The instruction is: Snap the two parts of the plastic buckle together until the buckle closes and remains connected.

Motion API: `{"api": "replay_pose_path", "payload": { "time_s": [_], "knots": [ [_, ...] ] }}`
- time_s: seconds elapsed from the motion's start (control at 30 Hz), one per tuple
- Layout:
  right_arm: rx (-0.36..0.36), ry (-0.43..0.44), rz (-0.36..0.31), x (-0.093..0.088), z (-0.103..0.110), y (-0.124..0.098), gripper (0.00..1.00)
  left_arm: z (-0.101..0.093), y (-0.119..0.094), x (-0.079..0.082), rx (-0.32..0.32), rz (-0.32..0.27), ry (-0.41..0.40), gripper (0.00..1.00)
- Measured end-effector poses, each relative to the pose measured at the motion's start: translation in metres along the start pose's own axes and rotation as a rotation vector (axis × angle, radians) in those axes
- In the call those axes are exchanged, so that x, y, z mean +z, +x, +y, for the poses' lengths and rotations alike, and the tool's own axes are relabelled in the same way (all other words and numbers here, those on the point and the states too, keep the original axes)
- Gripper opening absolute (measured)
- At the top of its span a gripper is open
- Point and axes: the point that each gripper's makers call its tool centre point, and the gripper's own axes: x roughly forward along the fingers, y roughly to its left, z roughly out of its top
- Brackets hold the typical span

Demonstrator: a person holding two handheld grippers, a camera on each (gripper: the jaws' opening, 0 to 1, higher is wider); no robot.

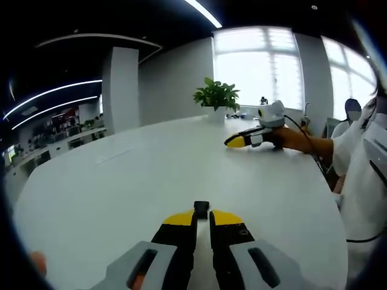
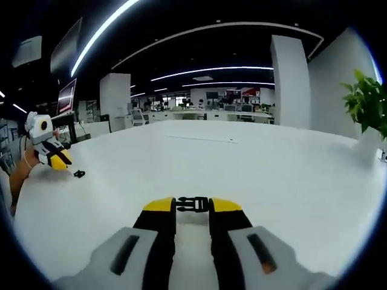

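In the left gripper view, the left gripper is resting low over the white table, its yellow-tipped jaws standing nearly together, and a small black buckle part is sitting right at the tips; whether the jaws are pinching it or merely touching it cannot be told. Across the table, near its far edge by a potted plant, the right gripper is lying low in a person's hand. In the right gripper view, that right gripper is pointing along the tabletop with its jaws a little apart, and the other buckle part is spanning the gap between the tips, seemingly pinched there. Toward the table's left edge in this view, the left gripper is hovering, with its buckle part lying on the table just beside its tip.
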Motion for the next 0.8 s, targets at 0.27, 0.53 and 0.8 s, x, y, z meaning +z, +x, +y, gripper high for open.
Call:
{"api": "replay_pose_path", "payload": {
  "time_s": [0.27,0.53,0.8],
  "knots": [
    [-0.009,0.003,0.056,-0.011,-0.002,0.001,0.21,0.000,-0.001,0.001,0.000,-0.004,0.000,0.07],
    [0.000,-0.007,0.050,-0.007,-0.001,-0.001,0.32,-0.001,-0.001,0.002,-0.001,-0.009,0.001,0.07],
    [0.293,-0.089,0.005,0.011,0.020,-0.006,0.39,-0.002,-0.001,0.002,-0.005,-0.008,0.004,0.07]
  ]
}}
